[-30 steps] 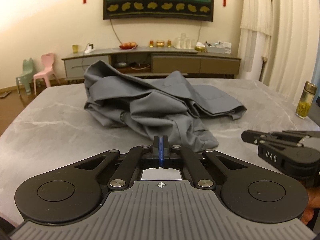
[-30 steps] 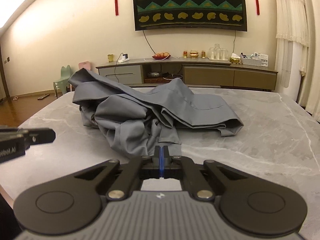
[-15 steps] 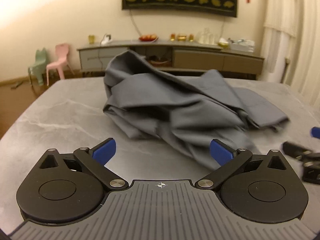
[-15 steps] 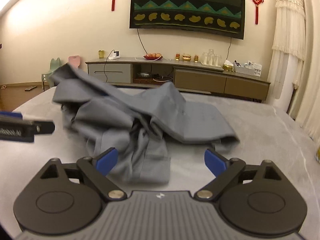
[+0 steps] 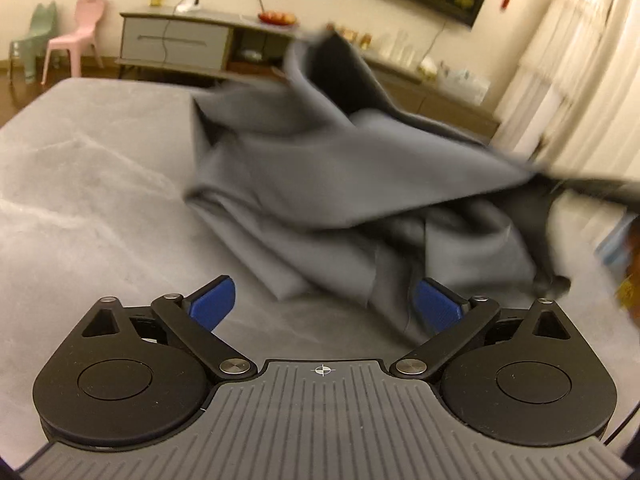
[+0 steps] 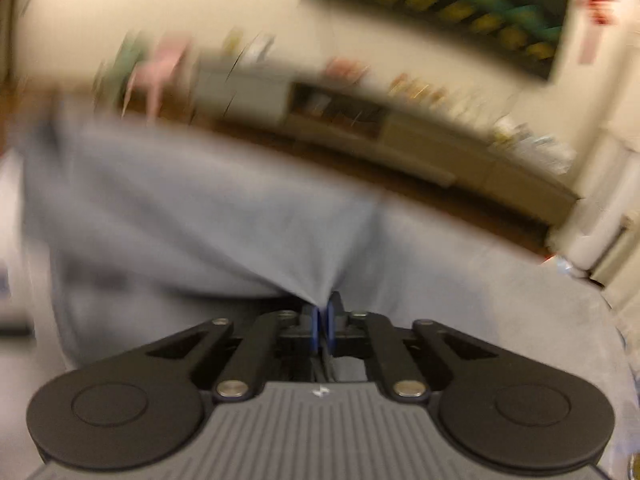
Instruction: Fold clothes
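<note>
On the grey marble-look tabletop (image 5: 92,184) sits the grey garment (image 5: 320,184), bunched in a heap toward the middle and right side from my left wrist camera. One part of it is pulled up off the pile into a stretched sheet that runs off to the right, where I can just make out a dark blurry shape at the edge, too smeared to say what it is.

My left gripper (image 5: 326,306) is spread wide, blue pads (image 5: 212,304) far apart, nothing pinched. The near edge of the cloth lies right in front of the right-hand pad, and the jaws are just starting to ease inward.

My right gripper (image 6: 320,320) is clenched on a fold of that same cloth (image 6: 192,216); the fabric fans out from between the pads and fills most of that view. Everything there is heavily motion-blurred.

Behind it all: a long low cabinet (image 5: 176,42) against the wall, a pink chair (image 5: 78,28) and a green one (image 5: 34,36) on the left, pale curtains (image 5: 580,60) on the right.
</note>
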`<state>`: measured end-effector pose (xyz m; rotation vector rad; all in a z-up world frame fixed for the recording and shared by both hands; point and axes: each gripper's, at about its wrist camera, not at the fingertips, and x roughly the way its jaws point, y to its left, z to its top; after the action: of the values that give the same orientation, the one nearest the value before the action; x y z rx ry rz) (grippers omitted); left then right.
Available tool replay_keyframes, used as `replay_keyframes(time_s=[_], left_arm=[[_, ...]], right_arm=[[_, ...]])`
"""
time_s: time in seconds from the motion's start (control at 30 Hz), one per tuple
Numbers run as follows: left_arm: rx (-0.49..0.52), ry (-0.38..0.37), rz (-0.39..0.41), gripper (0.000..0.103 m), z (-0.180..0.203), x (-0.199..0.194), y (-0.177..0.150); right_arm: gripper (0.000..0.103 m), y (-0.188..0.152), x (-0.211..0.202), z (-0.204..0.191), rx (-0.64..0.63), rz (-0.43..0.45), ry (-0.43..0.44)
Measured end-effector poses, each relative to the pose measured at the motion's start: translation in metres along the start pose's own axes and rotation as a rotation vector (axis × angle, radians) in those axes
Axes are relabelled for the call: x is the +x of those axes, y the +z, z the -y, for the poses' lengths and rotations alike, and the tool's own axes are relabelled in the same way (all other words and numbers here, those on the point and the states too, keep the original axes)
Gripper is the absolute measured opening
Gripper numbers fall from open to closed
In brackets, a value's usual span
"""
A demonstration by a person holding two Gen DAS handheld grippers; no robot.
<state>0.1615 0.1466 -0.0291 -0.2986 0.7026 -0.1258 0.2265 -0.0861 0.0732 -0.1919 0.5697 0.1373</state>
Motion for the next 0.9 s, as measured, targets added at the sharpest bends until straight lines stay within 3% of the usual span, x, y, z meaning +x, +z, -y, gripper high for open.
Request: replay_keyframes(time_s=[0.1, 0.13, 0.27, 0.33, 0.4, 0.53, 0.67, 0.7, 0.73, 0.77, 0.8, 0.83, 0.9], left_arm=[[-0.041, -0.017, 0.060, 0.091, -0.014, -0.022, 0.006], [-0.058, -0.022, 0.070, 0.091, -0.015, -0.027, 0.006], [-0.029, -0.057, 0.065, 0.092, 0.001, -0.035, -0.006], [0.007, -0.022, 0.047, 0.092, 0.014, -0.029, -0.020], [0.023, -0.014, 0.029, 0.091, 0.025, -0.018, -0.029], [-0.003, 0.003, 0.009, 0.092, 0.039, 0.013, -0.030], [-0.089, -0.013, -0.042, 0.091, 0.057, 0.054, -0.018], [-0.095, 0.008, -0.040, 0.086, 0.062, 0.066, -0.015], [-0.097, 0.035, -0.041, 0.073, 0.066, 0.078, -0.011], [-0.100, 0.051, -0.053, 0.026, 0.068, 0.088, -0.002], [-0.105, 0.063, -0.060, 0.007, 0.070, 0.095, 0.009], [-0.111, 0.065, -0.033, 0.001, 0.071, 0.091, 0.029], [-0.049, 0.077, 0.128, 0.000, 0.083, 0.052, 0.077]], right_arm=[[0.004, 0.036, -0.089, 0.026, 0.101, 0.259, -0.044], [0.004, 0.035, -0.106, 0.033, 0.099, 0.309, -0.099], [0.004, -0.019, -0.073, 0.067, 0.141, 0.093, -0.352], [0.003, -0.055, -0.052, 0.082, 0.190, -0.037, -0.369], [0.003, -0.090, -0.041, 0.093, 0.215, -0.104, -0.361], [0.009, -0.131, -0.049, 0.100, 0.256, -0.035, -0.278], [0.012, -0.141, -0.048, 0.113, 0.256, -0.010, -0.209], [0.010, -0.139, -0.047, 0.117, 0.243, -0.007, -0.194], [0.007, -0.134, -0.043, 0.117, 0.217, -0.005, -0.177], [0.005, -0.128, -0.040, 0.116, 0.197, -0.008, -0.160], [0.003, -0.125, -0.038, 0.122, 0.199, -0.002, -0.147], [0.003, -0.118, -0.043, 0.129, 0.207, 0.043, -0.154], [0.002, -0.101, -0.068, 0.146, 0.240, 0.203, -0.193]])
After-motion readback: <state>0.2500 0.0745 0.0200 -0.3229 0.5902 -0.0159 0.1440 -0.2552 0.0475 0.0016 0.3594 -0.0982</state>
